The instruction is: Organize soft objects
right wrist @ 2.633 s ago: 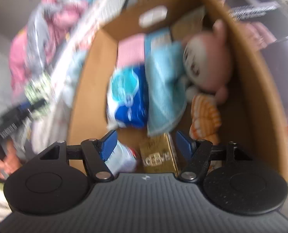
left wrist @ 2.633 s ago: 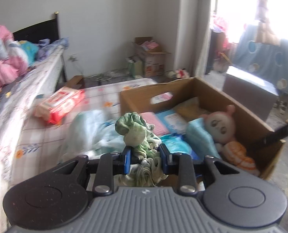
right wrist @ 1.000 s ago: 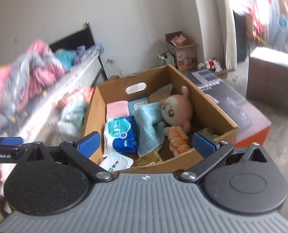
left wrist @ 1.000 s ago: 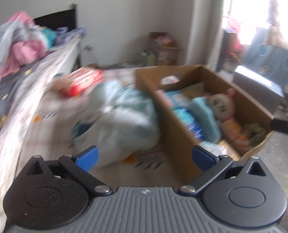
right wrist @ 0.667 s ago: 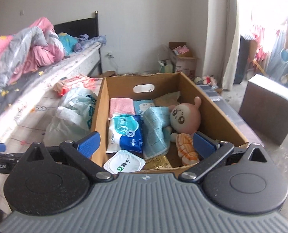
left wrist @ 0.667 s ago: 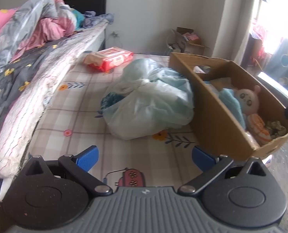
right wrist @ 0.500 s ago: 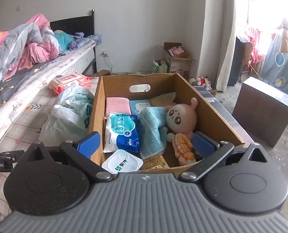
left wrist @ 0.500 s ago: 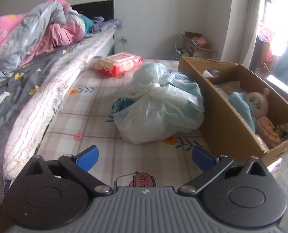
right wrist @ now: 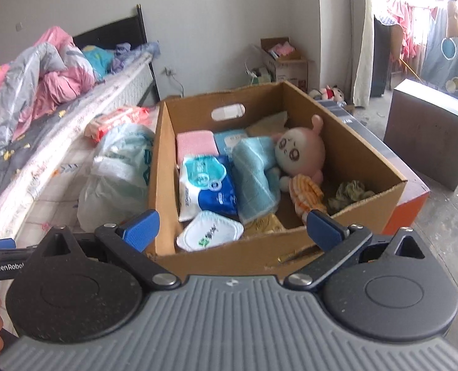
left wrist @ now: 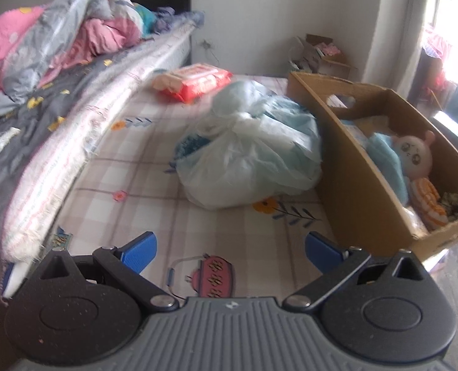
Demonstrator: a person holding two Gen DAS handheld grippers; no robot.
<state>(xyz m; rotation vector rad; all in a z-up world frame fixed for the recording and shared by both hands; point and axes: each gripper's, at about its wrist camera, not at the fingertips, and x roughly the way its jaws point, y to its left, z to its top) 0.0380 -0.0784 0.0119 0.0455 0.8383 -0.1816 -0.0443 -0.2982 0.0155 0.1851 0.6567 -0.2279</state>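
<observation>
Now both tools hang empty: the left gripper (left wrist: 230, 247) has its blue fingers spread wide over the checked mat (left wrist: 142, 160), and the right gripper (right wrist: 233, 227) is just as wide at the near wall of the cardboard box (right wrist: 346, 151). Already in the box lie a pink-faced plush doll (right wrist: 301, 154), a folded blue towel (right wrist: 255, 176), a blue wipes pack (right wrist: 207, 185), a pink pad (right wrist: 195, 143) and a crumpled green cloth (right wrist: 349, 193) in the near right corner. Left of the box, touching its wall, sits a knotted plastic bag (left wrist: 250, 157), and farther off a red tissue pack (left wrist: 195, 82).

My guess is the bag goes next; pinching it at the knot should stop the thin film slipping or tearing.

Legible writing is scarce: "GenRobo" shows on the left tool's handle, and the pack labels are too small to read.
</observation>
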